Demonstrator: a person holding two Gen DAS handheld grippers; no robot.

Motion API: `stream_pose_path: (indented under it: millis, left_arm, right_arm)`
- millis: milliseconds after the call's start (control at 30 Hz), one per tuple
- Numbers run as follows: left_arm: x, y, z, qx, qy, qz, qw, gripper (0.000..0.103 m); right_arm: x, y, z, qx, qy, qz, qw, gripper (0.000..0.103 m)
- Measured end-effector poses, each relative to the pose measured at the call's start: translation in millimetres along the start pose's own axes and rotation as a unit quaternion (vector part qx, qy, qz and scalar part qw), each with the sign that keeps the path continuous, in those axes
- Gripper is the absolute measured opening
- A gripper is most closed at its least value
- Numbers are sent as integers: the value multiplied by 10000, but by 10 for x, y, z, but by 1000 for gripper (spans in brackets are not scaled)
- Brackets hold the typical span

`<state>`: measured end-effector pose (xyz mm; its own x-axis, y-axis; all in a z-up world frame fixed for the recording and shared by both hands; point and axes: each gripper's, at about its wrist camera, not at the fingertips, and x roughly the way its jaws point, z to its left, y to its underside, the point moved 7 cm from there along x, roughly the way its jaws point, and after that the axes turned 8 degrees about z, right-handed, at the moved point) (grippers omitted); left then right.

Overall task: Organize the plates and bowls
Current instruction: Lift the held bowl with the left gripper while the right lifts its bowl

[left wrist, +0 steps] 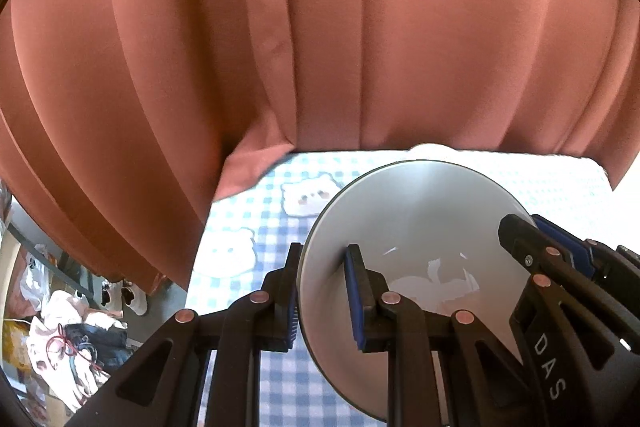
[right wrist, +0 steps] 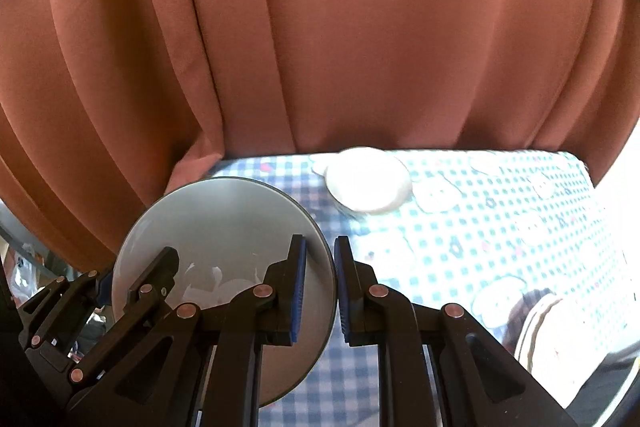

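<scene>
Above the checked cloth (right wrist: 460,247), a grey plate (left wrist: 420,227) is clamped by both grippers (left wrist: 324,295) (right wrist: 320,291); white bowl (right wrist: 368,183) unsorted.

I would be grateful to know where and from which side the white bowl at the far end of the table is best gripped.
Take the white bowl by its rim, from above, one finger inside and one outside. It sits upright on the checked tablecloth, mouth up, and looks too wide to span. Both the left gripper and right gripper now straddle the grey plate rim.
</scene>
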<state>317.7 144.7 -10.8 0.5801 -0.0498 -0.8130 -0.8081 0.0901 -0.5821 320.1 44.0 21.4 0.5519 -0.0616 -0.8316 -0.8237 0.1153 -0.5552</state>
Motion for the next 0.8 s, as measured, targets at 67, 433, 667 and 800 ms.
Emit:
stream_pose_path:
  millis: [67, 433, 667, 800]
  left_arm:
    - [-42, 84, -68, 38, 12, 6, 10000, 18]
    - [-235, 477, -587, 10, -128, 38, 9999, 19]
    - [-283, 701, -1090, -28, -174, 121, 9998, 19]
    - [-272, 813, -1356, -67, -169, 145, 9997, 19]
  right_arm:
    - [-54, 109, -71, 52, 17, 21, 10000, 18]
    - [-236, 533, -633, 43, -124, 73, 9999, 18]
    - [-291, 752, -1113, -29, -166, 129, 9998, 18]
    - [-285, 885, -1397, -42, -187, 149, 9997, 18]
